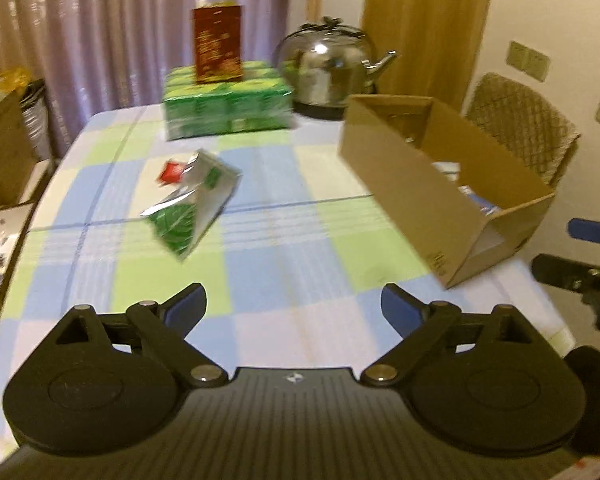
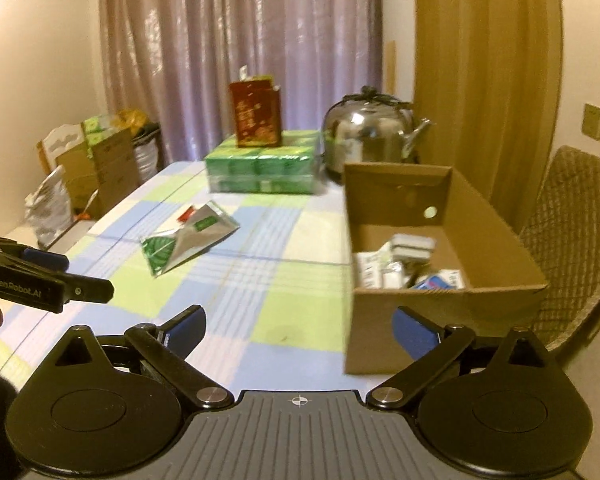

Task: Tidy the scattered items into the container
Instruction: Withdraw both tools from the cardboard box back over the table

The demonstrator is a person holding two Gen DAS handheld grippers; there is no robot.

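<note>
Both grippers are empty, left gripper [image 1: 294, 300] and right gripper [image 2: 298, 326] spread wide above the table. One foil packet [image 1: 192, 204] lies flat mid-table, left of the cardboard box [image 2: 496, 216] already holding several items, so it's probably the next grab

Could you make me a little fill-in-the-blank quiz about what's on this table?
1. The silver and green packet lies on the checked tablecloth, outside the cardboard ____.
2. The red carton stands on top of the ____ pack.
3. The shiny kettle has its spout pointing toward the ____ of the picture.
4. Both the left gripper and the right gripper are ____, holding nothing.

Missing words: box; green; right; open
</note>
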